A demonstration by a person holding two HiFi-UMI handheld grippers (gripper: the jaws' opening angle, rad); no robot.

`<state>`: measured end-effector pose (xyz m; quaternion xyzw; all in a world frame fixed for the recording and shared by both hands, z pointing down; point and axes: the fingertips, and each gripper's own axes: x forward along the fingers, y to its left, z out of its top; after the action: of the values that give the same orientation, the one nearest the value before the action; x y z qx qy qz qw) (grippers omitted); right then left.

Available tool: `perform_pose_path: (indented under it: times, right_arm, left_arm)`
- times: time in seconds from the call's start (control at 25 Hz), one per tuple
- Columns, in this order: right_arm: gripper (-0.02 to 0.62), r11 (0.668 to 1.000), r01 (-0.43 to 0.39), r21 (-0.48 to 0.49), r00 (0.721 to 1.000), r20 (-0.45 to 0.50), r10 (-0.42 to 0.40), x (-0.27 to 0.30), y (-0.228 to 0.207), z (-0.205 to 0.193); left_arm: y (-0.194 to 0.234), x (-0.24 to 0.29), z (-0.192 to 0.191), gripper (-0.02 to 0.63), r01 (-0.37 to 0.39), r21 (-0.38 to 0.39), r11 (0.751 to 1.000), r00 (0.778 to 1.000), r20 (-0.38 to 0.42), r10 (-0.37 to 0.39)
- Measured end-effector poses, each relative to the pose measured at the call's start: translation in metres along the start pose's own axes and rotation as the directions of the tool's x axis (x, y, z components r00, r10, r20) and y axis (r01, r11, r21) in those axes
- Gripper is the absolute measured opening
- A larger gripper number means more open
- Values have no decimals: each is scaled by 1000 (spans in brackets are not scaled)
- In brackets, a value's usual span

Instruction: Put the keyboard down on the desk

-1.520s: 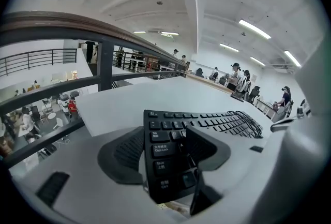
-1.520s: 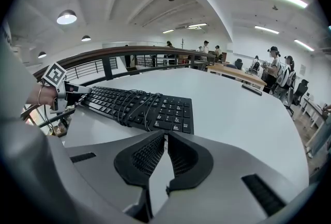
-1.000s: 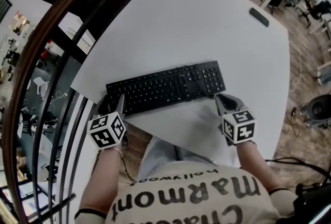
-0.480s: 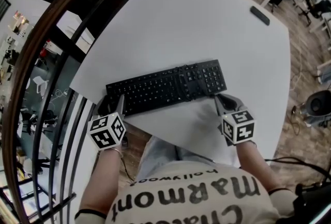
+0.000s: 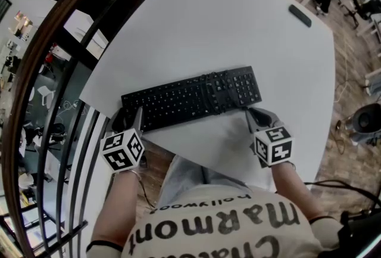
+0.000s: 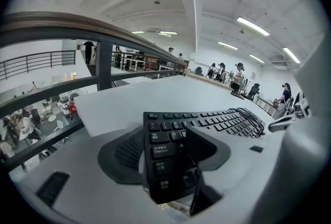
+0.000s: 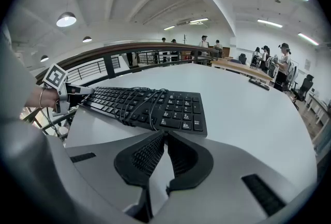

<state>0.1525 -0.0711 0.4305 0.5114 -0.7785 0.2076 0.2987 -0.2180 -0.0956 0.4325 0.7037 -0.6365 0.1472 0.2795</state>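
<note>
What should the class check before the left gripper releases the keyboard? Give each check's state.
1. Keyboard lies on the desk: ok at its right end, cannot tell at the left.
2. Left gripper clamped on the keyboard's left end: ok.
3. Right gripper shut, empty: ok.
4. Keyboard's near left corner supported: not ok, it juts past the desk edge.
5. Cable wrapped round the keyboard, clear of both grippers: ok.
</note>
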Motion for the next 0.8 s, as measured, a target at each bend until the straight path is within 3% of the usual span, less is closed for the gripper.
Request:
perform_pose_path:
  times: [0.72,0.8]
  right_arm:
    - [44,1000,-3,12,1000,3,3,1,-4,1]
    - [44,1000,-4,13,1000,3,4,1,-2,2]
  left_arm:
    - [-5,-1,1,253,-16,89,996,1000,-7,16]
    - [-2,-2,4,255,-6,61,998,1000,6,5]
